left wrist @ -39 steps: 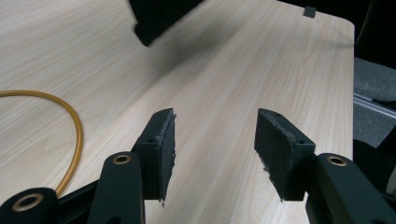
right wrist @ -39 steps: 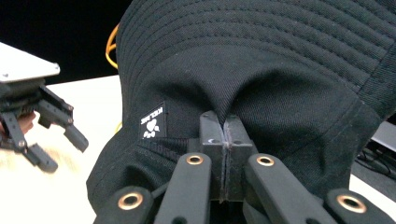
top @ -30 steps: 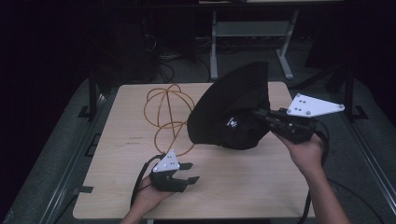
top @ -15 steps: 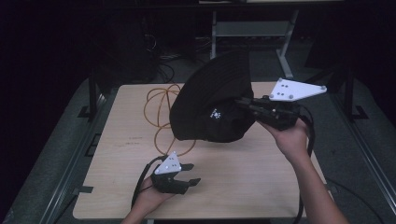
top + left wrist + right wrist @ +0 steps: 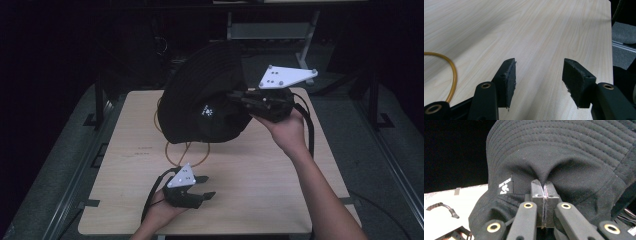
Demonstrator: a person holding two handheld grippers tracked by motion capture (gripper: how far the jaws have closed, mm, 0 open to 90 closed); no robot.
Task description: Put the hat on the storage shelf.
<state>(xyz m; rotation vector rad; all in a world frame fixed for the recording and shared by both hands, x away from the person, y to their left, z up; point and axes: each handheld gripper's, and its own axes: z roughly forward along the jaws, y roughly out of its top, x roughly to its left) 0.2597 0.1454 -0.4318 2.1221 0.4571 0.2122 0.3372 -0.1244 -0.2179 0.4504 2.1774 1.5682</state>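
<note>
A black bucket hat [image 5: 205,102] with a small white logo patch hangs in the air above the far half of the wooden table [image 5: 280,190]. My right gripper [image 5: 237,97] is shut on a fold of its crown, and in the right gripper view the jaws pinch the hat [image 5: 564,157] fabric at the right gripper [image 5: 544,185] tips. Near the table's front edge my left gripper [image 5: 207,186] rests low in the person's hand, open. In the left gripper view the left gripper [image 5: 539,75] has bare tabletop between its pads.
An orange cable [image 5: 172,155] lies looped on the table under and behind the hat; a stretch of the orange cable [image 5: 452,75] curves past my left jaw. A metal stand [image 5: 270,30] sits beyond the far edge. Dark floor surrounds the table.
The right gripper has carried the hat up and to the left, over the middle of the table. The left gripper has stayed where it was.
</note>
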